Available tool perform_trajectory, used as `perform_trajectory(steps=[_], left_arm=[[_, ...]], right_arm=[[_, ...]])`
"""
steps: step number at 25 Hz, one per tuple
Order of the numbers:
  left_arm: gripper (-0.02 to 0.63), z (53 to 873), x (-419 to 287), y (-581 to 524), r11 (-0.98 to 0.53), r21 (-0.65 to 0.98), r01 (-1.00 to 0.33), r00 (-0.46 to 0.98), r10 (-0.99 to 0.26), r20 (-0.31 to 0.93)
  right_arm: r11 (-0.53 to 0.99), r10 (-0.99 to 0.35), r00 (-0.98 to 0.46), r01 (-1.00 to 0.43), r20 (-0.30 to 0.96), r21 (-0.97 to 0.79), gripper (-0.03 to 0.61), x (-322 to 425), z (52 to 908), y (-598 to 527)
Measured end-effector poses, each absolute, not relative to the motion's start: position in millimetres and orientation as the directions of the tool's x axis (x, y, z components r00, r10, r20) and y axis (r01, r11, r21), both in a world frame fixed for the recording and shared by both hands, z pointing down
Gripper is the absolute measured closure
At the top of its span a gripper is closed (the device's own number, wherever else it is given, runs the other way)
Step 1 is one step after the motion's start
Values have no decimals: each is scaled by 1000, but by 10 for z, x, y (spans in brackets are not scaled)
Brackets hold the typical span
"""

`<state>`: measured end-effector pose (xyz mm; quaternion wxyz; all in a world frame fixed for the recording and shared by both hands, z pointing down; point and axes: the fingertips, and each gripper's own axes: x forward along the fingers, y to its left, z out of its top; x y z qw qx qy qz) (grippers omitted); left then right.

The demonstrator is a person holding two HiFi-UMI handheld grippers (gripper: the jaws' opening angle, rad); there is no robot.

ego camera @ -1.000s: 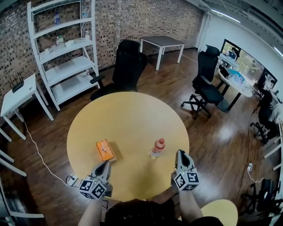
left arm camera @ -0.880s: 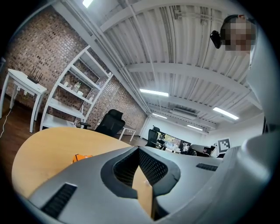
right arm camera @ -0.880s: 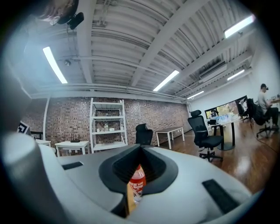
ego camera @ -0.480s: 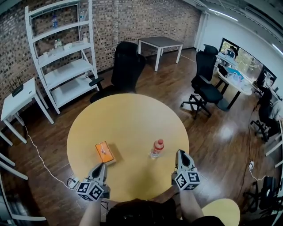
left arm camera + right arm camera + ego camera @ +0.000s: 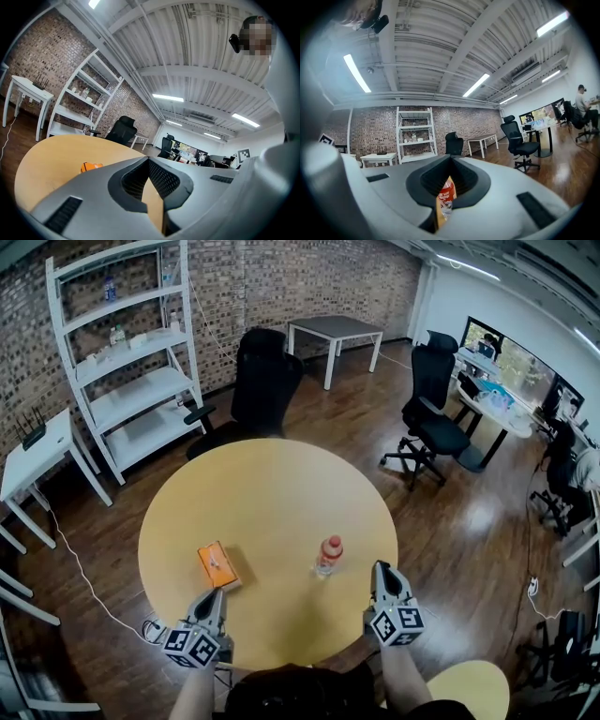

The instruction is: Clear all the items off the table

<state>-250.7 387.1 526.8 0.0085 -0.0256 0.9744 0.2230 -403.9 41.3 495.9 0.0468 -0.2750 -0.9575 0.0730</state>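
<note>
**Current state.** The person is holding both tools over the near edge of the round table (image 5: 272, 484), one in front of each item to be cleared.

**Left side.** The left hand-held gripper (image 5: 217, 594) is pointing toward the orange box (image 5: 217, 565), which is lying flat on the table just ahead of its tips. Its jaws are resting together with nothing between them, so no grasp is taking place. The left gripper view is showing the box (image 5: 90, 166) off to one side of the jaw line, probably because the tool is not yet aligned for a pickup.

**Right side.** The right hand-held gripper (image 5: 381, 570) is likewise closed and empty. It is aiming at the red-capped bottle (image 5: 326, 556), which is standing upright on the table, near but apart from the tips.

**Assessment.** Both items are sitting within reach, each facing its own tool. The jaws are likely needing to open before either approach can proceed.
</note>
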Motion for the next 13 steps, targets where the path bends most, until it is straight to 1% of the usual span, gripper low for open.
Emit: perform_trajectory(steps=[13], left_arm=[[623,5167,-2556,3938,906,422,-38,-999,-32,-22]], right_arm=[[837,530,-847,515,43,-185,577,-4107,4916,384]])
